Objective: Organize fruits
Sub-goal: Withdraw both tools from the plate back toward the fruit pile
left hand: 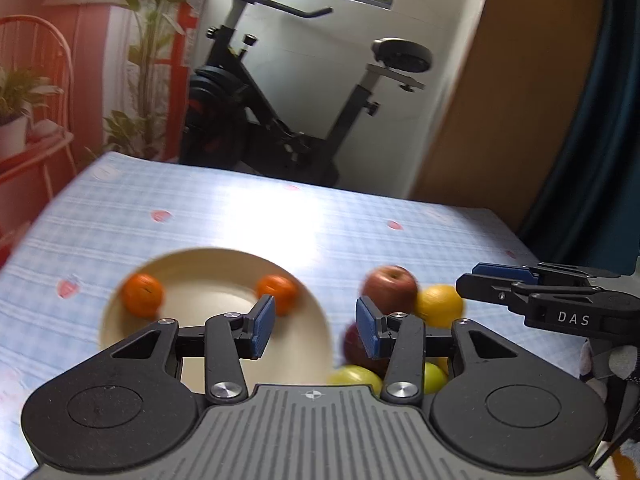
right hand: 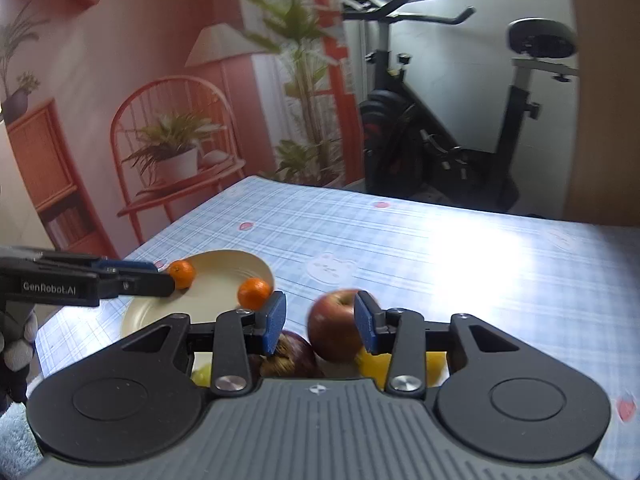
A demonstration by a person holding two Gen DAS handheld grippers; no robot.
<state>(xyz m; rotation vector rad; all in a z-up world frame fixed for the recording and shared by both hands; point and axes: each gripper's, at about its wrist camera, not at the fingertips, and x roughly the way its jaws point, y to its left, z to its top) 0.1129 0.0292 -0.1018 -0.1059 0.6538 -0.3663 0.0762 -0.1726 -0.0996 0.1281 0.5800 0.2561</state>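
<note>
A cream plate [left hand: 208, 280] [right hand: 224, 268] on the blue checked tablecloth holds two small oranges [left hand: 143, 294] [left hand: 279, 293] [right hand: 181, 273] [right hand: 253, 292]. To its right lies a pile of fruit: a red apple [left hand: 390, 289] [right hand: 334, 326], a yellow orange [left hand: 439, 305], a dark red apple [left hand: 354, 346] [right hand: 294, 354] and green fruits [left hand: 354, 376]. My left gripper [left hand: 316, 326] is open and empty, above the plate's right rim. My right gripper [right hand: 320, 326] is open above the pile, with the red apple behind its jaws; it also shows in the left wrist view [left hand: 500, 280].
An exercise bike [left hand: 288, 92] stands beyond the table's far edge. A red rack with potted plants [right hand: 176, 152] is at the far left. A wooden door [left hand: 520, 80] is at the right. The tablecloth [right hand: 440, 248] stretches behind the fruit.
</note>
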